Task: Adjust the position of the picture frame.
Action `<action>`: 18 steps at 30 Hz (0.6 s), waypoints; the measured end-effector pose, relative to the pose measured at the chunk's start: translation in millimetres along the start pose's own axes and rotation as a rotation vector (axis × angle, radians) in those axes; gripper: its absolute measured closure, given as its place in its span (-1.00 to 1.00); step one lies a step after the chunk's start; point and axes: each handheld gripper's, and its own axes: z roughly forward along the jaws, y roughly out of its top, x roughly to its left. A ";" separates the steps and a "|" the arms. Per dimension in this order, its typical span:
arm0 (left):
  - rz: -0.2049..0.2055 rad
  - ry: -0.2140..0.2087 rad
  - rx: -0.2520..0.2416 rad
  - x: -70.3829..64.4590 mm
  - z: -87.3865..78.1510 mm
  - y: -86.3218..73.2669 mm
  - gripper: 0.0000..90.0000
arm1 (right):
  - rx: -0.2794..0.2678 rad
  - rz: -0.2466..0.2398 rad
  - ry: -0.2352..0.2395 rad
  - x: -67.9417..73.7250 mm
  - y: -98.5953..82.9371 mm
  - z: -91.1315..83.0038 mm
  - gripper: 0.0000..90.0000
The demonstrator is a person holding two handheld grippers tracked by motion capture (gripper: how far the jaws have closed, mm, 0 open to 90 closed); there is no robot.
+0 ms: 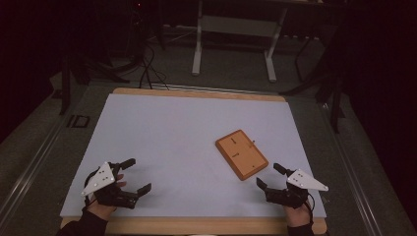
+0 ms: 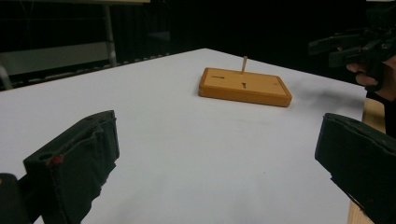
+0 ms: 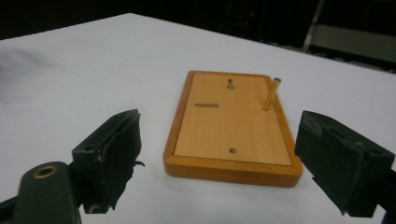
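High view: a wooden board (image 1: pixel 242 154) with an upright peg (image 3: pixel 271 93) lies right of centre on the white bench (image 1: pixel 172 142). Right tool (image 1: pixel 270 176) sits just near it, jaws apart, empty; left tool (image 1: pixel 136 175) gapes empty, near-left.

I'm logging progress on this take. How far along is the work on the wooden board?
One peg already stands upright near an edge of the wooden board. Nothing is in hand: the left gripper and right gripper rest open near the table's front edge, apart from the board. Any handling has yet to begin.
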 end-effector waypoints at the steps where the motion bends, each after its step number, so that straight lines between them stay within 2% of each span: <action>1: 0.000 0.000 0.000 0.1 -0.1 0.0 -0.99 | 0.000 0.000 0.000 0.0 0.0 0.0 -0.68; 5: 0.001 0.002 -0.001 -0.3 -0.4 0.2 -0.99 | -0.001 0.004 0.011 2.1 0.8 0.1 -0.67; 6: 0.002 0.000 -0.002 -0.6 -0.3 0.3 -0.99 | -0.001 -0.005 0.009 2.7 0.8 0.2 -0.67; 7: 0.002 -0.001 -0.002 -0.6 -0.1 0.2 -0.99 | 0.016 -0.038 -0.007 5.2 1.2 0.9 -0.64; 9: 0.003 -0.002 0.001 -0.7 0.4 0.1 -0.99 | 0.016 -0.028 0.018 6.7 2.1 1.8 -0.67; 12: 0.004 -0.004 -0.002 -1.0 0.2 0.4 -1.00 | 0.020 -0.036 0.012 11.8 6.1 2.4 -0.69; 14: 0.001 -0.005 -0.005 -1.1 -0.2 0.4 -0.99 | 0.020 -0.030 0.019 13.2 9.1 2.7 -0.69; 16: 0.001 -0.005 -0.005 -1.1 -0.3 0.3 -1.00 | 0.010 0.016 0.042 12.2 13.2 3.1 -0.69; 18: -0.001 -0.006 -0.006 -1.2 -0.4 0.1 -1.00 | 0.013 0.011 0.041 11.7 19.2 5.0 -0.69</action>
